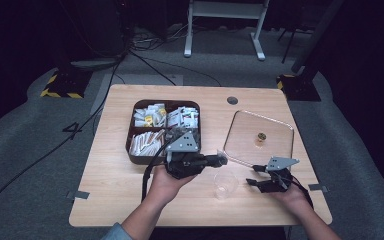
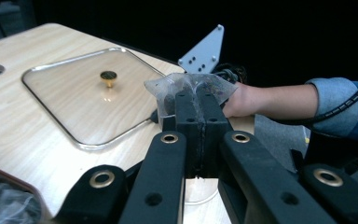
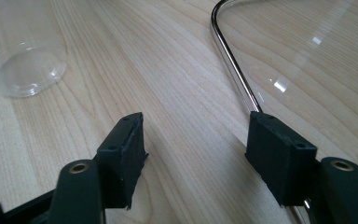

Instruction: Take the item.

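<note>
My left gripper (image 1: 220, 160) is shut on a small clear packet (image 2: 191, 85) with dark contents, held just above a clear plastic cup (image 1: 225, 185) that stands near the table's front. In the left gripper view the cup (image 2: 200, 191) shows below the jaws. My right gripper (image 1: 252, 176) rests low on the table to the right of the cup. Its jaws stand open with nothing between them (image 3: 196, 140). The cup's base (image 3: 25, 70) lies off to the left in the right gripper view.
A glass lid (image 1: 280, 130) with a gold knob (image 1: 260, 137) lies flat at the right, its rim (image 3: 233, 65) close to my right gripper. A brown compartment tray (image 1: 130, 145) with several sachets sits left of centre. A round hole (image 1: 232, 100) marks the far edge.
</note>
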The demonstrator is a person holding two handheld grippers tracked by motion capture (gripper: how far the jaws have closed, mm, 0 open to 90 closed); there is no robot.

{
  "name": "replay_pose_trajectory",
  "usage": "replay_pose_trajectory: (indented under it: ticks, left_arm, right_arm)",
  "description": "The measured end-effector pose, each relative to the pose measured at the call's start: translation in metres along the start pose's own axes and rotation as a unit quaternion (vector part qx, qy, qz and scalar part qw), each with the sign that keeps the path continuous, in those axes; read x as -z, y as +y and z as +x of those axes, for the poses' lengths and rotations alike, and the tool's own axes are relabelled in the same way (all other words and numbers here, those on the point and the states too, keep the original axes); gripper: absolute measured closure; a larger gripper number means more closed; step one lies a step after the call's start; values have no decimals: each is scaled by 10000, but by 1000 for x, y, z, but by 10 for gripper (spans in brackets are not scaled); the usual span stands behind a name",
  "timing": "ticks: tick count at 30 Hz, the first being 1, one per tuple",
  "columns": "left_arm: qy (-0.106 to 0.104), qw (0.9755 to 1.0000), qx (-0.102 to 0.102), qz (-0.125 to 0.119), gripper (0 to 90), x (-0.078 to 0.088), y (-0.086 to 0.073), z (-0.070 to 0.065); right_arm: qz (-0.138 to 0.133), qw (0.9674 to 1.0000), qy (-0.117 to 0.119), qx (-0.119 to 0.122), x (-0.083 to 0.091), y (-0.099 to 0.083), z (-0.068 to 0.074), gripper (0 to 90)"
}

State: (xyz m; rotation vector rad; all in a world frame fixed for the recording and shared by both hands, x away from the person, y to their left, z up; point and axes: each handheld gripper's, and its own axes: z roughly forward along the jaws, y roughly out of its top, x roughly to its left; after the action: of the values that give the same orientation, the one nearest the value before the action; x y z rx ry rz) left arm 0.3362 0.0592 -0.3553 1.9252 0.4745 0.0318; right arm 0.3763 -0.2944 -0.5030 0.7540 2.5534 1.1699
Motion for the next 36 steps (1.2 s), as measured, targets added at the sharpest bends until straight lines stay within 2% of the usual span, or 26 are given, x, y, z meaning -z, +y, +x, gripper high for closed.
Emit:
replay_pose_trajectory:
  ticks: [6,11,14,19,21,31,36]
  left_arm:
    - [-200,9994,-28,270,896,-18,-6,-8]
    - [-392,9972,-66,641,896,-39,-16,-15]
    - [-438,9961,-33,761,896,-47,-20,-15]
    - [-352,9953,-13,905,896,-54,-26,-13]
    - [-256,9950,-26,968,895,-57,-28,-12]
    - [89,9907,-188,1342,895,-67,-33,-11]
    - [139,9887,-140,1489,894,-72,-35,-9]
  right_arm:
    - [-3,10000,2,-1,0,0,0,373]
    - [-2,10000,-2,28,0,0,0,372]
    - [-4,10000,2,23,0,0,0,372]
    - [6,10000,19,24,0,0,0,372]
    - [6,10000,22,27,0,0,0,372]
    - [6,10000,29,36,0,0,0,372]
    - [6,10000,28,37,0,0,0,373]
